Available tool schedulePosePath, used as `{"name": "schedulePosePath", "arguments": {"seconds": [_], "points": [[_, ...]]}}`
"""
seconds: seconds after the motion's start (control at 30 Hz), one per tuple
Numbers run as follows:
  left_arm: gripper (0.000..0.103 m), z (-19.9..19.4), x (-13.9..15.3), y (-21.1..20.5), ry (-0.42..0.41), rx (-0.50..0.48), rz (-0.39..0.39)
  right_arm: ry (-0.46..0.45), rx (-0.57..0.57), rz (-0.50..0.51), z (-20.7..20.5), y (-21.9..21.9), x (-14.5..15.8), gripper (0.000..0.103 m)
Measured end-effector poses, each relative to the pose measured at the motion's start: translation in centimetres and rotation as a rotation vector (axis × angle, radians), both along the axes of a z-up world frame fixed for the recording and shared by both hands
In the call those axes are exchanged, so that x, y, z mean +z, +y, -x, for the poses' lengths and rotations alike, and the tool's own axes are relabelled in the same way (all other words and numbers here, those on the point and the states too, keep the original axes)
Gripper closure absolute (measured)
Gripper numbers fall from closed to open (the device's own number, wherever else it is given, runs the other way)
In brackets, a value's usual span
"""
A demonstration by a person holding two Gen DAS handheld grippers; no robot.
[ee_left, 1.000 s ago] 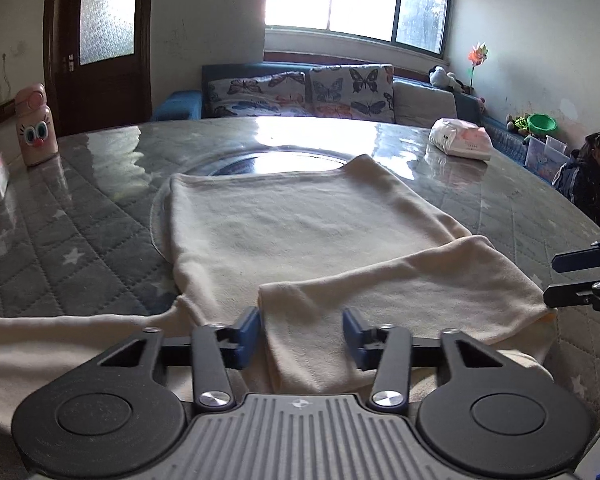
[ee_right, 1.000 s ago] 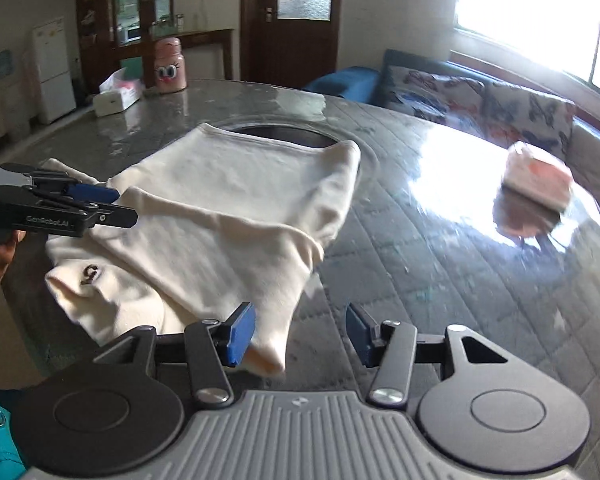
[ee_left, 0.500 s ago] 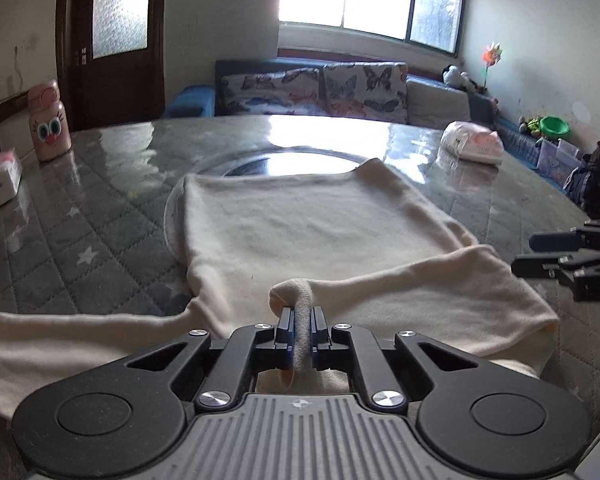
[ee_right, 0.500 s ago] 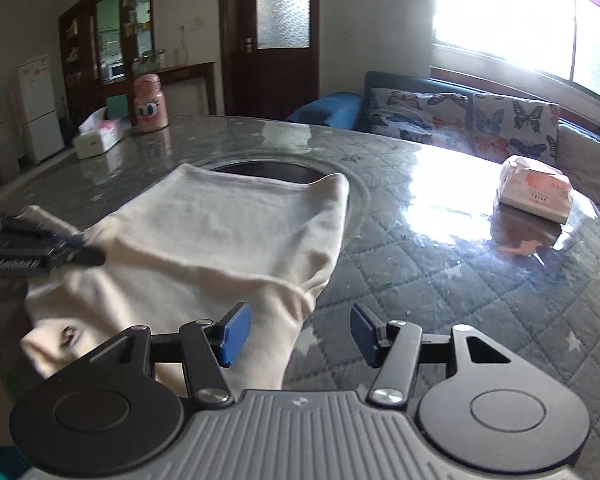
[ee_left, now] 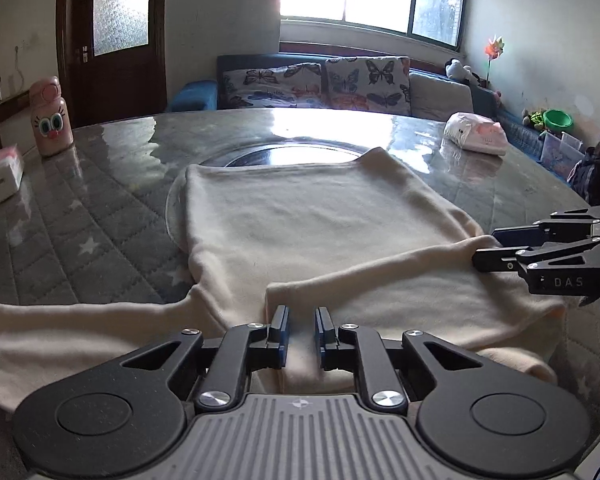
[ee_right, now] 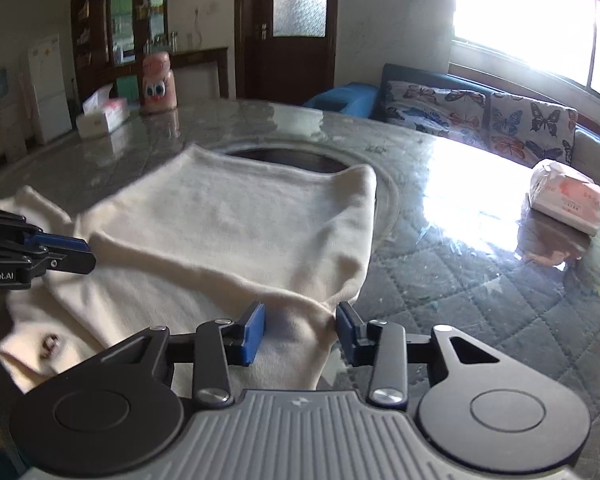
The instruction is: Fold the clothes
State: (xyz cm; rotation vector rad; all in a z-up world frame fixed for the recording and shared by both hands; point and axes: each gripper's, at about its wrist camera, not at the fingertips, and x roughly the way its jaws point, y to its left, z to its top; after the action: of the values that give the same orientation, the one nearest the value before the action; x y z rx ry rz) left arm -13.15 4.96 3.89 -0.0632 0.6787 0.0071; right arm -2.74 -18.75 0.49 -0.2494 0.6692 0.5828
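A cream sweater (ee_left: 319, 224) lies flat on the round glass-topped table (ee_left: 100, 216), one sleeve folded across its near part, the other sleeve (ee_left: 60, 328) stretched out to the left. It also shows in the right wrist view (ee_right: 236, 232). My left gripper (ee_left: 301, 332) sits low over the folded sleeve's end with its jaws a narrow gap apart and cloth between them. My right gripper (ee_right: 300, 330) is open, its jaws astride the sweater's near right corner. It shows side-on in the left wrist view (ee_left: 495, 246), and the left gripper appears in the right wrist view (ee_right: 76, 254).
A pink cartoon bottle (ee_left: 51, 122) and a white tissue box (ee_left: 0, 172) stand at the table's far left. A tissue pack (ee_left: 475, 134) lies at the far right. A sofa with butterfly cushions (ee_left: 319, 84) is behind. A child (ee_left: 599, 172) is at the right.
My left gripper clamped the sleeve end half a second ago and has now parted slightly, the cloth lying flatter. My right gripper has moved in over the sweater's right corner.
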Motion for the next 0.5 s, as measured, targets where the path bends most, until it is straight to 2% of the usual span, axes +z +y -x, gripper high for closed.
{"name": "schedulePosePath", "arguments": {"seconds": [0.1,0.2,0.27,0.5], "points": [[0.084,0.5,0.1,0.5,-0.006,0.015,0.001,-0.011,0.008,0.023,0.2,0.3,0.1,0.064],[0.073,1.6,0.7,1.7,-0.023,0.063,0.005,-0.032,0.035,0.012,0.8,0.7,1.0,0.064],[0.065,2.4,0.9,3.0,-0.031,0.128,0.008,-0.033,0.062,0.005,1.2,1.2,1.2,0.063],[0.055,5.5,1.0,8.5,-0.041,0.409,-0.028,-0.018,0.115,0.036,2.1,2.7,0.0,0.046]]}}
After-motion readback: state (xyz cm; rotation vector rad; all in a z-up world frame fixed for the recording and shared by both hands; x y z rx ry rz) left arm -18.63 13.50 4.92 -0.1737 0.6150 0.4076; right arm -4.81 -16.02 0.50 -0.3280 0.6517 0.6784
